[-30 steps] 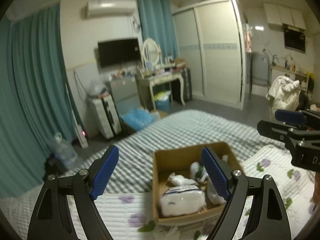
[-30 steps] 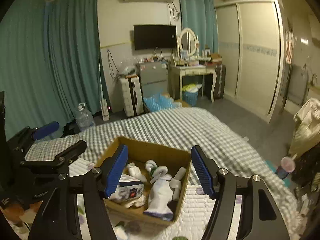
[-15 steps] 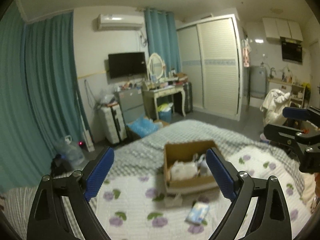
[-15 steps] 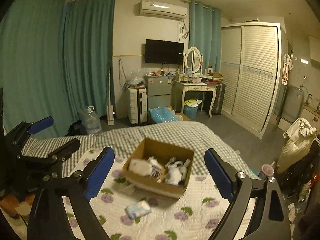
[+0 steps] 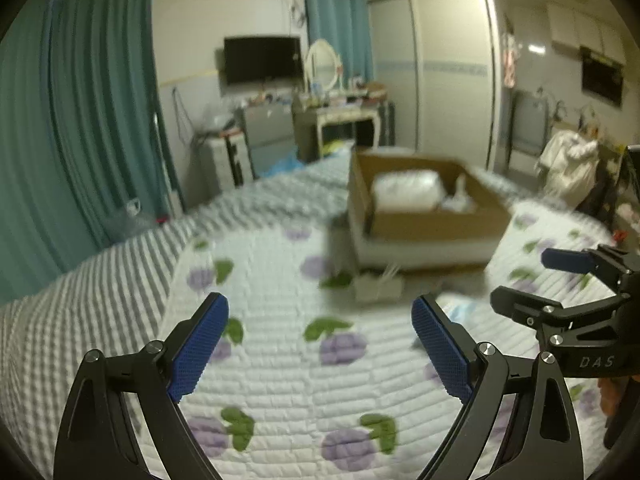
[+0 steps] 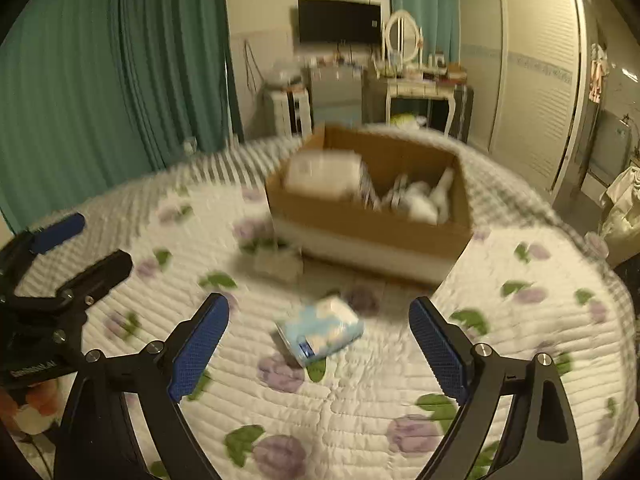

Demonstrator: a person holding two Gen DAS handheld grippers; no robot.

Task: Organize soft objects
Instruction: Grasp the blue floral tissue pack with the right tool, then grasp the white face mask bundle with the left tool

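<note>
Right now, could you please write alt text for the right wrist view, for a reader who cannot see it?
The open right gripper hovers over a floral quilt, with a small light-blue tissue pack lying between its blue fingertips. Beyond it sits an open cardboard box holding white soft items, and the left gripper shows at the left edge.

A home bedroom: a quilted bed (image 6: pixel 360 400) fills the lower frame, with teal curtains (image 6: pixel 120 60) left, a wall television (image 6: pixel 339 21) and wardrobe (image 6: pixel 532 68) upper right.

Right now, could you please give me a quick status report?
Left gripper open, empty. Right gripper open above tissue pack on quilt. Box beyond, nothing blocking.
</note>
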